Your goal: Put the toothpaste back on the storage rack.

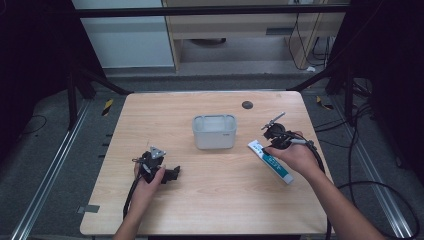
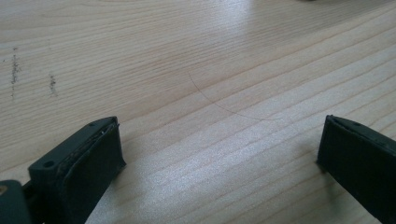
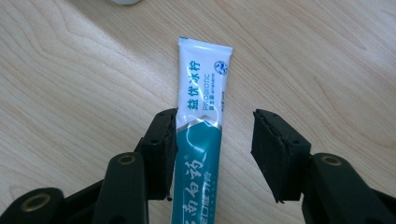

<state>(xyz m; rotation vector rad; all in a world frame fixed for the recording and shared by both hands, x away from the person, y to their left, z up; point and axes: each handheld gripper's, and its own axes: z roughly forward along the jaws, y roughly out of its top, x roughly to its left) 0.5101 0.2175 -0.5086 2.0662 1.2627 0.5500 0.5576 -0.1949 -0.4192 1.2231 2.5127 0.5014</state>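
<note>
With the right gripper [image 3: 212, 149] half open astride the toothpaste tube [image 3: 201, 135] lying on the worktop [image 1: 210, 190] at four o'clock from the white bin [image 1: 214, 131], only the left-hand pad touches, so closing may skid the tube sideways, while the left gripper [image 2: 219, 158] rests wide open and empty.

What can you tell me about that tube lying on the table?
The tube is a soft-looking toothpaste tube, white at its flat crimped end and teal farther down, with printed lettering. It lies flat on the wooden table, right of the white tub. The right gripper straddles it, one jaw at its edge, the other apart.
</note>
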